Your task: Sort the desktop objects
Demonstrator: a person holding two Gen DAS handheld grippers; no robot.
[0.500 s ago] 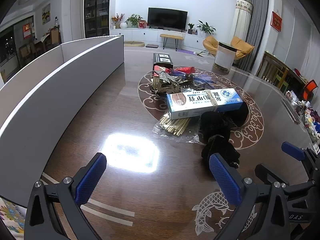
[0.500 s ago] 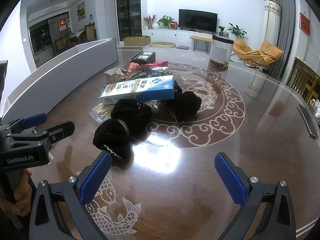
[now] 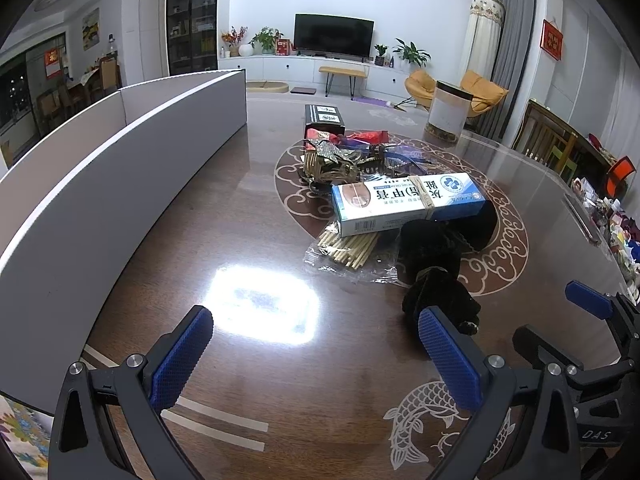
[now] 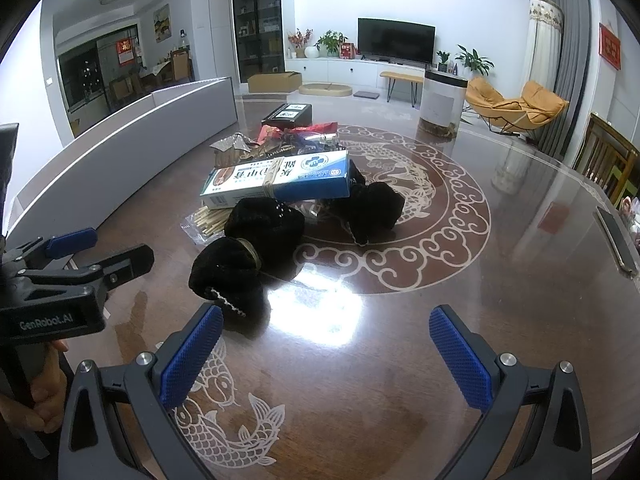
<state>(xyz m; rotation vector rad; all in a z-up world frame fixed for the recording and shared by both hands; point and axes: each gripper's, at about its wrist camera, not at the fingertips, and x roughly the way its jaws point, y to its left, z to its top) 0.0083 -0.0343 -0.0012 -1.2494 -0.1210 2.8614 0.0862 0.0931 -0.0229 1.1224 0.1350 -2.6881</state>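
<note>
Both the left tongs [image 3: 316,354] and the right tongs [image 4: 326,354] hang spread wide and empty over the glossy desk [image 4: 460,320]. At eleven o'clock from the right tongs lies a black velvet pouch [image 4: 232,276], close to the near pad. Beyond it a blue-and-white box [image 4: 276,180] rests atop the pile, over a bag of sticks [image 3: 348,248]. Farthest, at twelve, sits a black box [image 3: 324,116].

A blue-white box [image 3: 408,202] lies atop black pouches [image 4: 248,256] and bagged sticks [image 3: 352,246] mid-table.
</note>
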